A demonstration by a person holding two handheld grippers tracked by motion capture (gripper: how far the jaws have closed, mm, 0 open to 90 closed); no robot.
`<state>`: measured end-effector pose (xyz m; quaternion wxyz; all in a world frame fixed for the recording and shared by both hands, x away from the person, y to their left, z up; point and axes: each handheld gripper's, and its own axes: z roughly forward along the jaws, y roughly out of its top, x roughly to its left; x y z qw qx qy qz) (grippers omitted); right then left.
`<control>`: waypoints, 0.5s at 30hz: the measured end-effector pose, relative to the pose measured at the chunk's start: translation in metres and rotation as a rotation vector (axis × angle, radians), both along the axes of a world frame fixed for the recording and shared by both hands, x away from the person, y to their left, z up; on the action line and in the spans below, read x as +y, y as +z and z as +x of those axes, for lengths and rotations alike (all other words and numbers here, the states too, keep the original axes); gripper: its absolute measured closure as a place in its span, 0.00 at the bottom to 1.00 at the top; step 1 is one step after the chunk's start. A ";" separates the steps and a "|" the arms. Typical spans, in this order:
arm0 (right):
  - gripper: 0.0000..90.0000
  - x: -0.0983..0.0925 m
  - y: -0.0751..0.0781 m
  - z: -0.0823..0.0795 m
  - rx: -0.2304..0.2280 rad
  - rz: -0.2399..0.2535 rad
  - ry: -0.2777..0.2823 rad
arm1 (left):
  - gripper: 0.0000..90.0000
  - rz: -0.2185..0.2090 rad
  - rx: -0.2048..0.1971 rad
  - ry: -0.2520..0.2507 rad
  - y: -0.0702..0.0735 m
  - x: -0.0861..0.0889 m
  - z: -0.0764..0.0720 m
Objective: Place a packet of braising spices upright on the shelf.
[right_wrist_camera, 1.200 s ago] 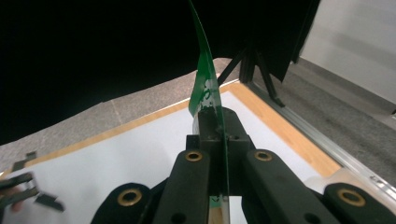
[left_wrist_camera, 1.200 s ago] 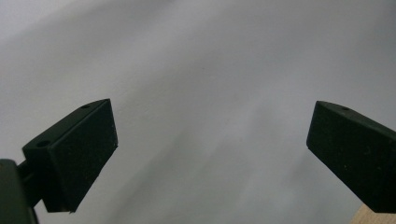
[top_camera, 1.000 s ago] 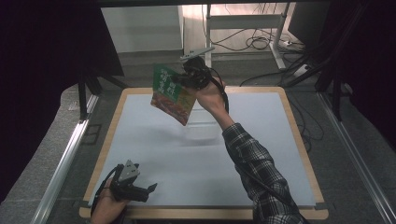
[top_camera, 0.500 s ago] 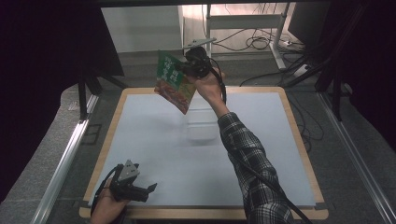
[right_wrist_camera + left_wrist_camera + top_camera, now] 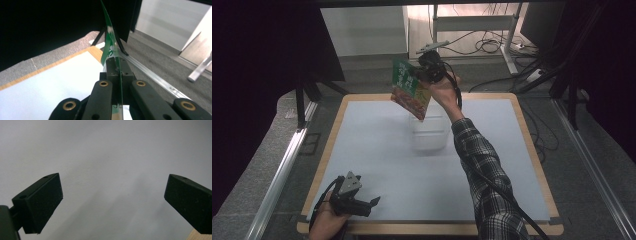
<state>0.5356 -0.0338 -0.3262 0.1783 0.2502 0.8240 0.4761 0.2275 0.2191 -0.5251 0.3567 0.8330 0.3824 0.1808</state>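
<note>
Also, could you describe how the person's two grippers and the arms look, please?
Both grippers are black. The left gripper carries a grey three-cornered plate on top, and a black cable loops from it; its jaws are broad black blocks with a finely grained face. The right gripper shows brass-coloured rivets on its black links, and a black cable runs along the sleeve, which is a black-and-white plaid.

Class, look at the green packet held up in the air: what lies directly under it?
Under the green packet stands a clear container on the white table. The packet covers the container's far rim, and its inside is too blurred to tell.
</note>
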 end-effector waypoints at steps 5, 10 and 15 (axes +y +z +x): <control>0.99 -0.009 -0.003 0.000 0.020 -0.006 -0.002 | 0.02 0.001 -0.001 0.000 0.000 0.000 0.000; 0.99 -0.022 -0.005 -0.001 0.052 -0.019 -0.013 | 0.02 0.001 -0.002 0.002 0.000 -0.001 0.000; 0.99 -0.037 -0.006 -0.003 0.074 -0.028 -0.027 | 0.02 0.001 -0.001 0.003 0.000 -0.001 0.000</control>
